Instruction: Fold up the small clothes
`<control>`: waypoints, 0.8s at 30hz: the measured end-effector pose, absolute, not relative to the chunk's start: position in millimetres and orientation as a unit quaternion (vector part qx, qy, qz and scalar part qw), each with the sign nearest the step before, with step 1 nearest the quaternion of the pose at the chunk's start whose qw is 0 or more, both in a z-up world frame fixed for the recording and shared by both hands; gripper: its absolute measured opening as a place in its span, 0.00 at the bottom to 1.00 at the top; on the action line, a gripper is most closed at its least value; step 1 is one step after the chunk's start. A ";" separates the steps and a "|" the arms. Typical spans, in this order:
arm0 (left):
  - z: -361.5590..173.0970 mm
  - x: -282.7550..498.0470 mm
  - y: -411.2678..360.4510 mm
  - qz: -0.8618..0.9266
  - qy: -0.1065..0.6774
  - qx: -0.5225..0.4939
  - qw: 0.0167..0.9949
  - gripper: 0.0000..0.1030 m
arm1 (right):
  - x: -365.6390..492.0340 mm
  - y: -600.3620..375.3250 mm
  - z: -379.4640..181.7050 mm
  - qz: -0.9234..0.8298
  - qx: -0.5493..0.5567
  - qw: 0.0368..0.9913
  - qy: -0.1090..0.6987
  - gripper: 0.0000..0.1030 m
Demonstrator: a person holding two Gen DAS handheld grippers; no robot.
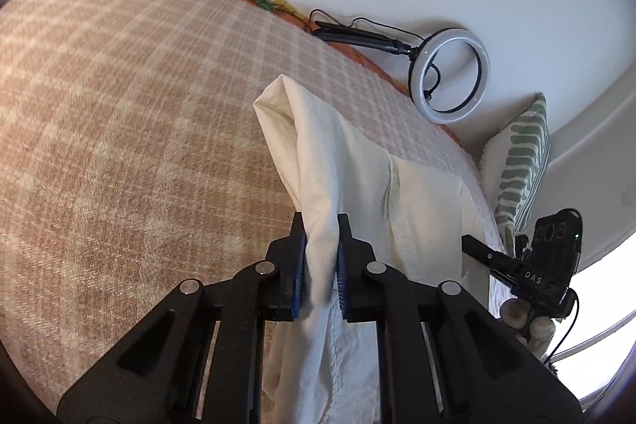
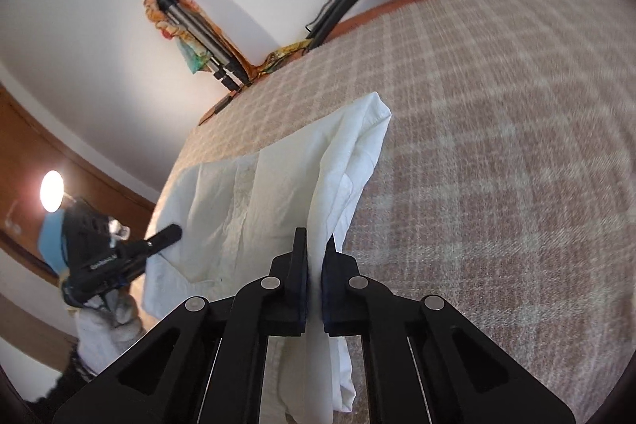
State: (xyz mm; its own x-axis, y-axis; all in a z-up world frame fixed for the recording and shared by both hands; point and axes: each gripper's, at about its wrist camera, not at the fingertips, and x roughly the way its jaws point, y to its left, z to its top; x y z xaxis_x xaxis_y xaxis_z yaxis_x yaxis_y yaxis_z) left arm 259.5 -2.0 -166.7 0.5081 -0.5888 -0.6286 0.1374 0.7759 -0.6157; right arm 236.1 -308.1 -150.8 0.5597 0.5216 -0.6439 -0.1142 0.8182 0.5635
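On a bed covered by a beige checked blanket (image 1: 119,106), a cream garment (image 1: 357,185) is pinched at one edge by the left gripper (image 1: 322,225) and at the other by the right gripper (image 2: 316,241), jaws pressed tight on folds.

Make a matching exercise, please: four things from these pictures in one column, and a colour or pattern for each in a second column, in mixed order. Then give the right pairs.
Things:
1. garment held by the left gripper and the right gripper
2. blanket on the bed
3. ring light by the wall
4. cushion at the bed's edge

Colours or patterns:
A. green stripes on white
B. white ring with a black stand
C. plain cream white
D. beige with a pale check

Right pairs: 1-C, 2-D, 3-B, 4-A
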 end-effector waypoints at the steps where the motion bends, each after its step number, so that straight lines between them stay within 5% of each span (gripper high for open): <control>1: -162.4 256.5 -3.2 -0.220 0.442 -0.250 0.833 0.11 | 234.1 -304.8 -145.6 0.185 0.226 0.856 0.427 0.03; 24: -103.3 237.3 -124.2 -0.311 0.408 -0.218 0.830 0.09 | 187.2 -360.5 -51.2 0.152 0.138 0.911 0.358 0.03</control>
